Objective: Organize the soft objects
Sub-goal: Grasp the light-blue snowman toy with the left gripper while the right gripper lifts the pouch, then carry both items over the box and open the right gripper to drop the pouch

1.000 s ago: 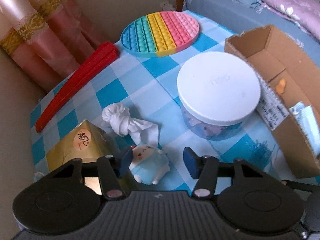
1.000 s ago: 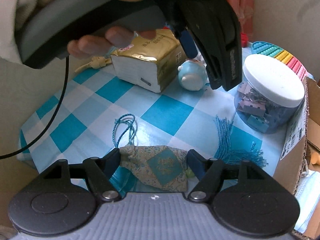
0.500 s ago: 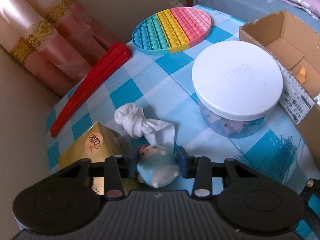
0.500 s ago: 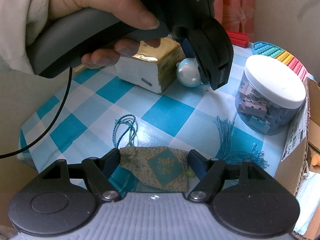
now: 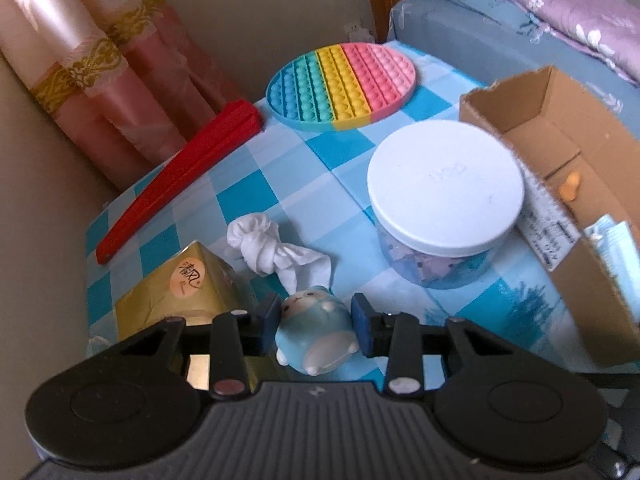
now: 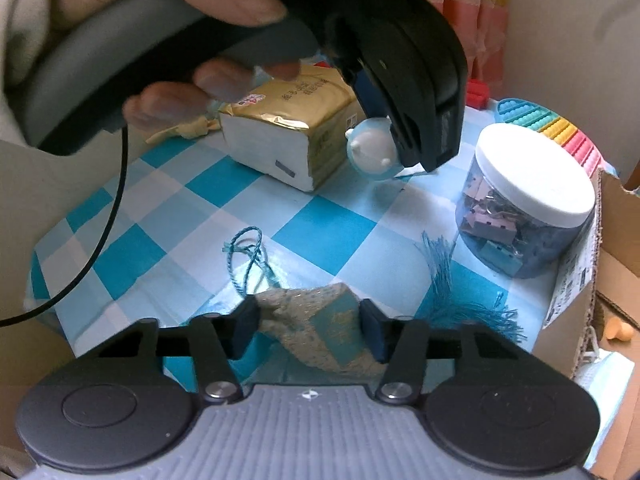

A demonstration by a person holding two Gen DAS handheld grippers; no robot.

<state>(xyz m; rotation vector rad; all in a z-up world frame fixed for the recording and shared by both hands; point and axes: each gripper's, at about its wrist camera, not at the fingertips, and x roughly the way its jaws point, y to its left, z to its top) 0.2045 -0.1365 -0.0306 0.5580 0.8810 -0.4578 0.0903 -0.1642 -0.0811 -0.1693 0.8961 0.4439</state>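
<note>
My left gripper (image 5: 316,324) is shut on a small light-blue squishy animal toy (image 5: 316,332) and holds it above the checked tablecloth; the toy (image 6: 372,152) also shows lifted in the right wrist view. My right gripper (image 6: 306,330) is shut on a patterned fabric pouch (image 6: 324,332) with a teal cord (image 6: 248,256) and tassel (image 6: 460,296). A knotted white cloth (image 5: 276,252) lies just beyond the toy. An open cardboard box (image 5: 560,168) stands at the right.
A gold tissue pack (image 5: 180,292) sits at the left. A white-lidded jar of clips (image 5: 444,200) stands beside the box. A rainbow pop mat (image 5: 340,84) and a red folded fan (image 5: 180,176) lie farther back. Curtains and a bed border the table.
My left gripper closed on the blue toy and lifted it off the table. My right gripper closed on the pouch, which now bunches between the fingers.
</note>
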